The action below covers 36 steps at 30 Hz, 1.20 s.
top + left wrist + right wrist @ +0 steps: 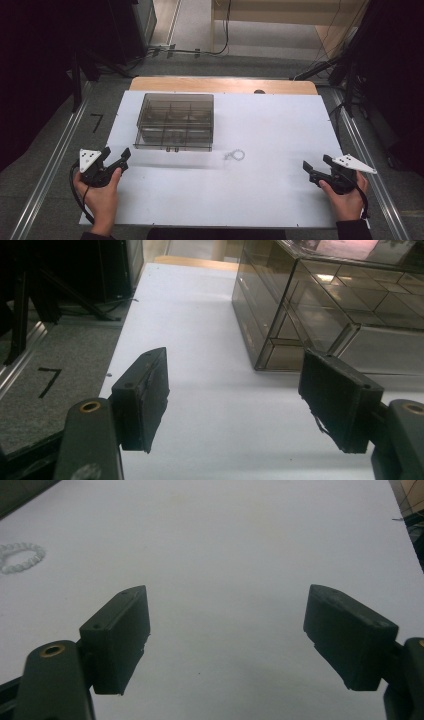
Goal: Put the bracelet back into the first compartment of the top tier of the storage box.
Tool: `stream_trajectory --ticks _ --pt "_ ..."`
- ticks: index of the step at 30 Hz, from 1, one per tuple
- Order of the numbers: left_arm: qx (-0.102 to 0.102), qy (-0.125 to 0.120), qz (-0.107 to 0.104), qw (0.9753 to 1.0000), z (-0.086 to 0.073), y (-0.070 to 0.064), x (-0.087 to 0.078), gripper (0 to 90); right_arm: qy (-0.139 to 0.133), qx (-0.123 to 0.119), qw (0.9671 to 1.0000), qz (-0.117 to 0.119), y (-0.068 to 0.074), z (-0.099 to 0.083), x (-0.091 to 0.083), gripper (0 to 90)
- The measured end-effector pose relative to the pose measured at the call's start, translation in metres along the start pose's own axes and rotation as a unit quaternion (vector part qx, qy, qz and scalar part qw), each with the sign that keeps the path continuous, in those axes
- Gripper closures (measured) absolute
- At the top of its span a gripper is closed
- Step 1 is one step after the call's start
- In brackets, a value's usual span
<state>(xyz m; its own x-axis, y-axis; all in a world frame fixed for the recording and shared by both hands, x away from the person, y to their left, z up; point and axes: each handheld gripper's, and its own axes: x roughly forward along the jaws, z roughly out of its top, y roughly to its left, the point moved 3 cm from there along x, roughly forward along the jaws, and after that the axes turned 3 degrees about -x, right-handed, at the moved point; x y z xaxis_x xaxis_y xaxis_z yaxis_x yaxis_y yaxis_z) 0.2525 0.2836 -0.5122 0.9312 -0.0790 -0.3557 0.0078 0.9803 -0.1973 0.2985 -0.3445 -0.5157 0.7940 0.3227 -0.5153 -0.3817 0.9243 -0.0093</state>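
Note:
A smoky clear plastic organiser box [175, 121] with a lid and several compartments stands on the white table top [270, 130], left of centre toward the back. Its near corner shows in the left gripper view [325, 305]. A small white beaded bracelet [235, 155] lies on the board in front of the box's right corner, also at the far left of the right gripper view [22, 557]. My left gripper [116, 153] is held at the board's left edge, jaws open and empty [240, 400]. My right gripper [317, 163] is held near the right edge, open and empty [227, 635].
The white board rests on a wooden table [220, 83] whose far edge shows behind it. Grey carpet, metal rails [50, 170] and black stands flank both sides. Cables [200, 50] run on the floor behind. A black tape mark [96, 121] lies left of the board.

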Motion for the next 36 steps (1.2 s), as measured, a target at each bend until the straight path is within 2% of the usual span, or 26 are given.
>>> stream_trajectory --ticks 17,36 --pt "-0.010 0.003 -0.001 0.9999 -0.001 0.003 0.000 29.2 -0.004 -0.008 1.0000 0.004 0.007 0.003 0.002 17.3" --pt "-0.018 0.004 -0.001 0.9998 -0.002 0.005 0.001 29.1 -0.002 -0.026 0.9994 0.020 0.022 0.010 0.011 17.3"
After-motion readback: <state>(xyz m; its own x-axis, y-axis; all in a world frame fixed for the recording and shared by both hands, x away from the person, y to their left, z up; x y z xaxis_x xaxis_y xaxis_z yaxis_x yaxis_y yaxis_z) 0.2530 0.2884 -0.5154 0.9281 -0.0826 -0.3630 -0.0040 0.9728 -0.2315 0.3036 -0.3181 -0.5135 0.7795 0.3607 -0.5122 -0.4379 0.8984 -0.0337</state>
